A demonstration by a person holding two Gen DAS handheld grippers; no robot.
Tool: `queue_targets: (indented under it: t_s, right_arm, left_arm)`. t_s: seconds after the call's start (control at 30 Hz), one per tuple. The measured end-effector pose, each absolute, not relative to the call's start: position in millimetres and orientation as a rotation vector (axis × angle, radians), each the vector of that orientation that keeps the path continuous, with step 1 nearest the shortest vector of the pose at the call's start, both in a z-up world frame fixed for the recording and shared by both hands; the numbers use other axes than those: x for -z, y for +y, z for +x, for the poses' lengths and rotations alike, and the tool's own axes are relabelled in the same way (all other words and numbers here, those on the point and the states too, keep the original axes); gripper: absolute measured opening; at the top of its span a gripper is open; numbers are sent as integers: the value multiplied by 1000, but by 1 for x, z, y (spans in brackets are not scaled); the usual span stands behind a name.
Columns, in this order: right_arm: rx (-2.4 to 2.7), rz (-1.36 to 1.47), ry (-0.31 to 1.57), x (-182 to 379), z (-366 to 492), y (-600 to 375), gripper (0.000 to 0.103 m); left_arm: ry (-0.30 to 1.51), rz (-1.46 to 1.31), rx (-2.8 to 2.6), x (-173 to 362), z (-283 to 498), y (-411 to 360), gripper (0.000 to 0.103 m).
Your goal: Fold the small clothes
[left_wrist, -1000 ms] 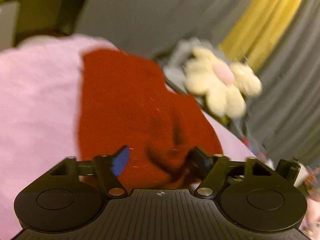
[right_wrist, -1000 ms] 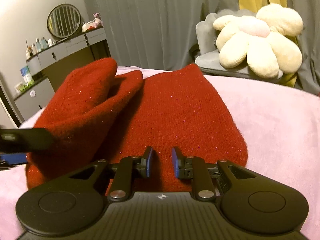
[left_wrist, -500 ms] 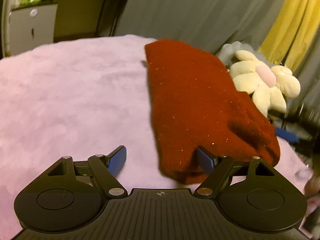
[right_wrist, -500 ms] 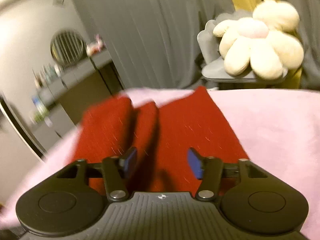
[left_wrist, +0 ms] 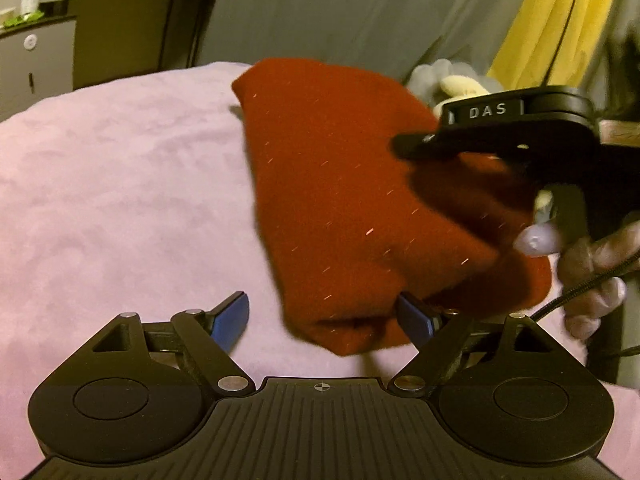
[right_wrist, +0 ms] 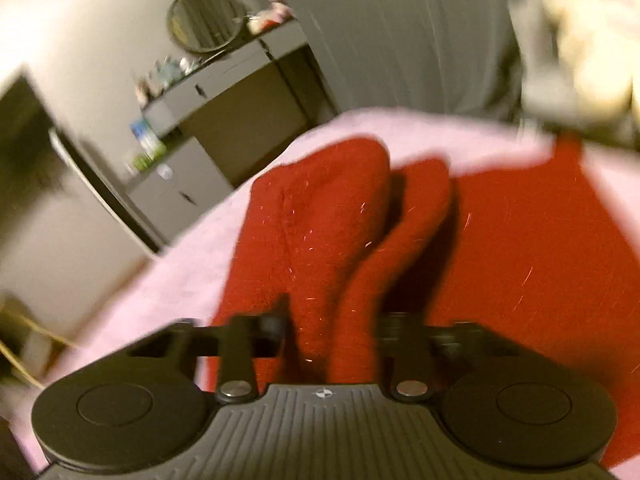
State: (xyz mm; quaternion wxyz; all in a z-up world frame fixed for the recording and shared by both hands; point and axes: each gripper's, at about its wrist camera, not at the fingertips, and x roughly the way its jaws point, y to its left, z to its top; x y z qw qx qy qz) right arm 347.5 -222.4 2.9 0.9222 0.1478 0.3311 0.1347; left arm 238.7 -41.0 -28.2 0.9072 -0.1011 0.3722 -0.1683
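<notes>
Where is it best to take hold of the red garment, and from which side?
Probably the end of the red garment nearest the left wrist camera, where folded layers bunch on the pink blanket. Come from that side, low along the blanket, jaws straddling the end; the flat middle offers no edge to pinch.

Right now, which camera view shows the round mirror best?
The right wrist view: the round mirror stands above the grey dresser, blurred but whole. The left wrist view shows only the dresser, no mirror.

The light was dim and warm. Both fisheye views bent at the edges; the right wrist view was strongly blurred, the left only slightly.
</notes>
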Motion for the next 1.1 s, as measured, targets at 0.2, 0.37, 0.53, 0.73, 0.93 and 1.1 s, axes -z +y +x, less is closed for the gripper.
queue_targets:
  t_s: [0.2, 0.37, 0.53, 0.73, 0.93, 1.1]
  right_arm:
    - [-150, -121, 425, -48, 299, -201, 23]
    - [-40, -168, 410, -43, 287, -224, 23]
    - [78, -172, 497, -10, 294, -253, 23]
    - [117, -138, 583, 24, 312, -272, 37]
    - [195, -166, 474, -14, 289, -262, 54]
    - [62, -199, 417, -17, 268, -233, 48]
  left_arm:
    - [778, -223, 325, 29, 240, -40, 87]
    - [786, -264, 357, 28, 240, -41, 89]
    - [799, -265, 375, 29, 241, -43, 89]
    - [816, -251, 348, 32, 247, -42, 88]
    - [826, -273, 346, 33, 249, -40, 88]
    - [833, -261, 346, 32, 247, -42, 89]
